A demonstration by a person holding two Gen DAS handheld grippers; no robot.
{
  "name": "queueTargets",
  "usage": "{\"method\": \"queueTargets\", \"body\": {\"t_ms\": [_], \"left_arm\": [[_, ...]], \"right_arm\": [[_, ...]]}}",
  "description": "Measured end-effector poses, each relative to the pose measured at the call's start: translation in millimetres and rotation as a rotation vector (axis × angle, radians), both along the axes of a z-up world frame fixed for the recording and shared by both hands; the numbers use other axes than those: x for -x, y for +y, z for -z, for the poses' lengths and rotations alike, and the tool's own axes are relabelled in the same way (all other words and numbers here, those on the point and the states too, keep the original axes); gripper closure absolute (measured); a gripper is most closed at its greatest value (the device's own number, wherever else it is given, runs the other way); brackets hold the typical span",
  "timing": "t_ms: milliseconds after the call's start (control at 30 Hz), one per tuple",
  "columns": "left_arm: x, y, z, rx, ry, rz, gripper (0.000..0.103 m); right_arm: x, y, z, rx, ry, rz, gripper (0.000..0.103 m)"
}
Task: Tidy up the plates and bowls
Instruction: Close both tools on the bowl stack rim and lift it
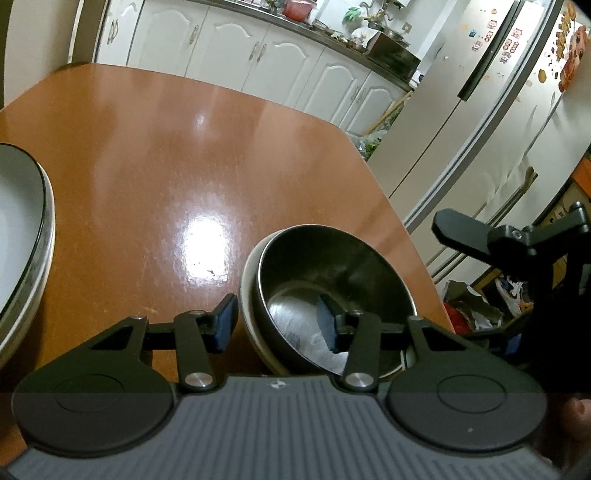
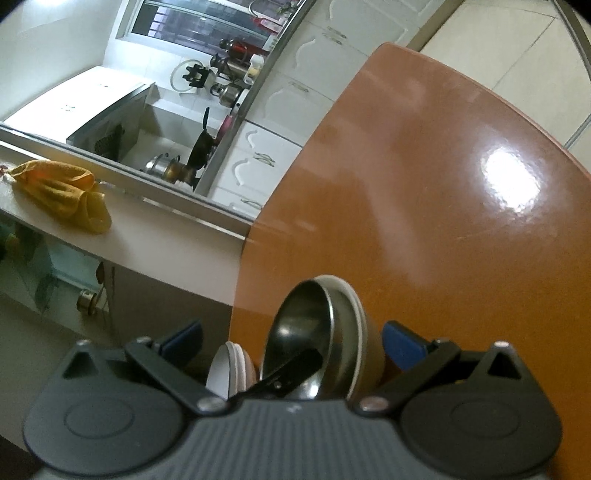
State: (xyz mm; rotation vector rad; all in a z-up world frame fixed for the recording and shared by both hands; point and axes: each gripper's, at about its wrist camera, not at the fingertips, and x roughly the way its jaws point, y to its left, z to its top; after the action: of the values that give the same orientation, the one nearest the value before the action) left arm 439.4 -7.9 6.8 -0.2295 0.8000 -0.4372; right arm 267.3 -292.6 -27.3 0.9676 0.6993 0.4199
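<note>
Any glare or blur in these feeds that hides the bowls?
Left wrist view: bright glare patch on the table beside the steel bowl, which stays sharp; fisheye bends the cabinets. Right wrist view: glare on the far tabletop, the bowl slightly soft, frame strongly tilted.

You get even, bright indoor light in both views. Glare from an overhead source sits as a white patch on the table at center in the left view and at right in the right one. Fisheye bending curves the cabinets and fridge toward the edges, and corners go black. The window, upper middle, looks soft; near parts blur slightly.
</note>
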Motion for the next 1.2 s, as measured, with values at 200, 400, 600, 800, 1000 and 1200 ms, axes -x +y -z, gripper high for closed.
{"method": "queueTargets", "body": {"t_ms": [200, 400, 600, 800, 1000, 1200], "left_arm": [[0.4, -1.0, -0.3, 0.021, 0.019, 0.011, 0.057], [5.3, -1.4, -2.6, 0.014, 0.005, 0.009, 0.058], [5.5, -1.1, -4.7, 0.004, -0.010, 0.006, 0.058], [7.0, 0.8, -7.1, 0.006, -0.022, -0.017, 0.058], [6.7, 6.0, -8.5, 0.014, -0.040, -0.035, 0.058], [7.9, 9.7, -12.4, 0.014, -0.078, -0.045, 0.059]], "right_arm": [[1.6, 3.6, -1.2, 0.005, -0.003, -0.007, 0.000], [2.3, 6.1, -3.3, 0.018, 0.001, -0.007, 0.000], [0.6, 9.9, -6.7, 0.027, 0.000, -0.009, 0.000], [0.2, 15.4, -11.5, 0.038, -0.004, -0.017, 0.000], [0.3, 18.2, -13.5, 0.041, -0.009, -0.031, 0.000], [2.2, 23.2, -19.8, 0.058, -0.037, -0.048, 0.000]]}}
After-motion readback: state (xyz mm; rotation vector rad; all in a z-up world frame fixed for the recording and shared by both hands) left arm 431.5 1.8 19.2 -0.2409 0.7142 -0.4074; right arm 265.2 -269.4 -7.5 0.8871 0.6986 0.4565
